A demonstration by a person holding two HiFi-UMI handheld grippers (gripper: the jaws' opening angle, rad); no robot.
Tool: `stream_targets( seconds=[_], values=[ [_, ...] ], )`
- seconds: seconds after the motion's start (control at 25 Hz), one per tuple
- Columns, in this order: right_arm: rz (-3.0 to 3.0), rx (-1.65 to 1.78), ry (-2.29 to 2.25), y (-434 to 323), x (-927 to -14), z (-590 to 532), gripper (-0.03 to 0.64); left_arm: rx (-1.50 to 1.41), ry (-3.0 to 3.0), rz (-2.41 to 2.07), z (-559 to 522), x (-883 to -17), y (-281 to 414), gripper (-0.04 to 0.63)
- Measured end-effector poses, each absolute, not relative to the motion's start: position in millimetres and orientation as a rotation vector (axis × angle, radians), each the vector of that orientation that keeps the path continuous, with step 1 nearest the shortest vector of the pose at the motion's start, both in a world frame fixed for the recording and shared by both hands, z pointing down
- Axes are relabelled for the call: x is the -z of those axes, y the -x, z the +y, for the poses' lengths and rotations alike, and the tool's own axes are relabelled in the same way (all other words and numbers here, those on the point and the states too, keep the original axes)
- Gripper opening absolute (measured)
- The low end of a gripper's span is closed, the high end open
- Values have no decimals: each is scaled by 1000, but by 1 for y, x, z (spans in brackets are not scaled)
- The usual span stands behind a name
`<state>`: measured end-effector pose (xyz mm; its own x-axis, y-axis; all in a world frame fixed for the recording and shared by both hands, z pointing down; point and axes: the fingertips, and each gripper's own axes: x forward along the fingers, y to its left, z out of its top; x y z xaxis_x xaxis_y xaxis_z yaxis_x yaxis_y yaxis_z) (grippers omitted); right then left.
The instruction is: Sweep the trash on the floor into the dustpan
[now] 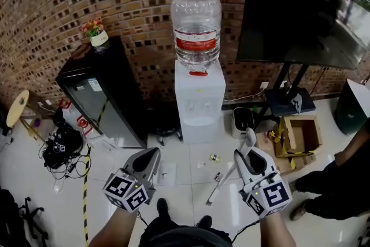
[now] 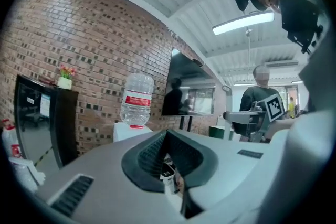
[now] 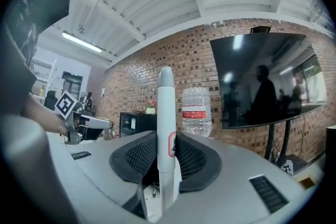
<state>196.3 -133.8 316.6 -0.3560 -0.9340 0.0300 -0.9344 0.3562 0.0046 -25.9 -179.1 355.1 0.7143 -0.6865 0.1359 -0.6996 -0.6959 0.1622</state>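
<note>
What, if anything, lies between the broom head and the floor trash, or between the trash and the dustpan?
Nothing visible does. The broom head is over bare tile just short of the trash, and only open floor separates those scraps from the dustpan at their left.

My feeds were evenly bright, lit by ceiling strip lights [image 2: 243,22] that glared white in both gripper views. The glossy floor [image 1: 191,153] showed pale reflections, and the dark screen [image 1: 300,3] mirrored the room. Fisheye bending curved the brick wall [image 1: 58,8]; corners were black.
</note>
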Motion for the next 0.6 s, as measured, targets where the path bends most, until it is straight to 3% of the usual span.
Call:
stream_targets(
  seconds=[0.6],
  values=[
    [-2423, -7, -2026, -194, -290, -88, 121, -54, -2739, -1175, -175, -330, 88, 9]
  ],
)
